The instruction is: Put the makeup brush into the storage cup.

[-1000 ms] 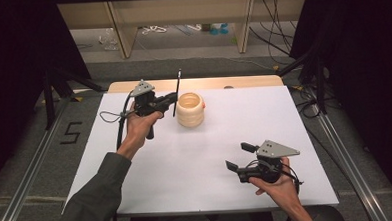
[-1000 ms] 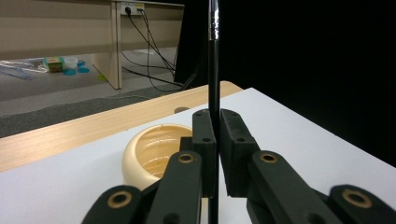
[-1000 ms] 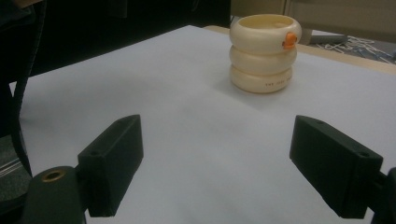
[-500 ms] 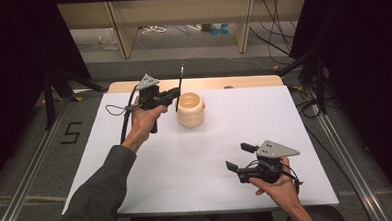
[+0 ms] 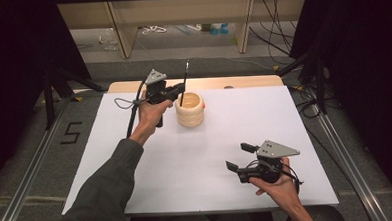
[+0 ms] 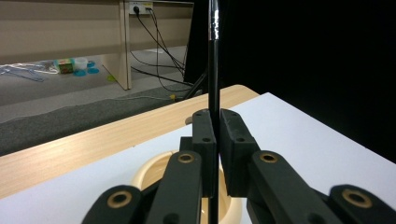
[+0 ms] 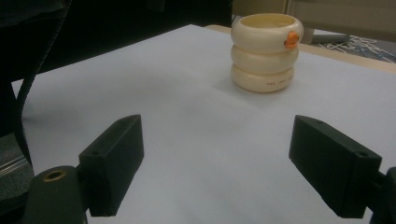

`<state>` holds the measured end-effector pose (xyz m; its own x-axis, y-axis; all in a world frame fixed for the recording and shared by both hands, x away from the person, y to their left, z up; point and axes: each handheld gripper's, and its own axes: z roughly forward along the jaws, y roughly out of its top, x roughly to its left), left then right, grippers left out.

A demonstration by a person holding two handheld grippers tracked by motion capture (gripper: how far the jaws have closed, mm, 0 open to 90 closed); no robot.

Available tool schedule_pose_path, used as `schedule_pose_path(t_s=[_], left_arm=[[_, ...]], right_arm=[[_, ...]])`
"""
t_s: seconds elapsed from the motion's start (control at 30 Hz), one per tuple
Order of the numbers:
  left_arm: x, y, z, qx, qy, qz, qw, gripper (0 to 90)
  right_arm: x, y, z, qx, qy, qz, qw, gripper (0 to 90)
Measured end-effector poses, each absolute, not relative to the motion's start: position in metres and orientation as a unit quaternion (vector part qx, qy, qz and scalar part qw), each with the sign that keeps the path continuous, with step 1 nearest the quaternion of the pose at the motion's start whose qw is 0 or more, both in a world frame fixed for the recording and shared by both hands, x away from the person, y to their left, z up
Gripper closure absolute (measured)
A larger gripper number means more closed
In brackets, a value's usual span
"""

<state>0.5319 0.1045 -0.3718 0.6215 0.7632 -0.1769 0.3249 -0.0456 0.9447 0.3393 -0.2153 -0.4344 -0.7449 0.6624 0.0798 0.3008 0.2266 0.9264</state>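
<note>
Holding one pen point(image 5: 184, 83), left claw point(image 5: 178, 93) above one cup point(image 5: 189, 111).

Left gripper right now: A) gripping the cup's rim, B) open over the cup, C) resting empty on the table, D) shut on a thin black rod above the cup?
D: in the left gripper view the left gripper has its jaws closed on the thin black rod, upright over the cream cup.

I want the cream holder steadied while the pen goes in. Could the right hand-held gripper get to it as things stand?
Probably yes. The right hand-held gripper is open and holds nothing, and bare white table lies between it and the cream holder. The left hand-held gripper holds the pen on the holder's far side.
</note>
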Motion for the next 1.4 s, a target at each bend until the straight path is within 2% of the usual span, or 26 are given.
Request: schedule_pose_path(t_s=[0.43, 1.4], left_arm=[[0.55, 0.103, -0.376, 0.687, 0.411, 0.201, 0.564, 84.8], [0.559, 0.085, -0.393, 0.687, 0.418, 0.202, 0.559, 84.7]], right_arm=[[0.339, -0.218, -0.434, 0.315, 0.768, 0.531, 0.169, 19.1], [0.339, -0.219, -0.433, 0.313, 0.769, 0.53, 0.173, 19.2]])
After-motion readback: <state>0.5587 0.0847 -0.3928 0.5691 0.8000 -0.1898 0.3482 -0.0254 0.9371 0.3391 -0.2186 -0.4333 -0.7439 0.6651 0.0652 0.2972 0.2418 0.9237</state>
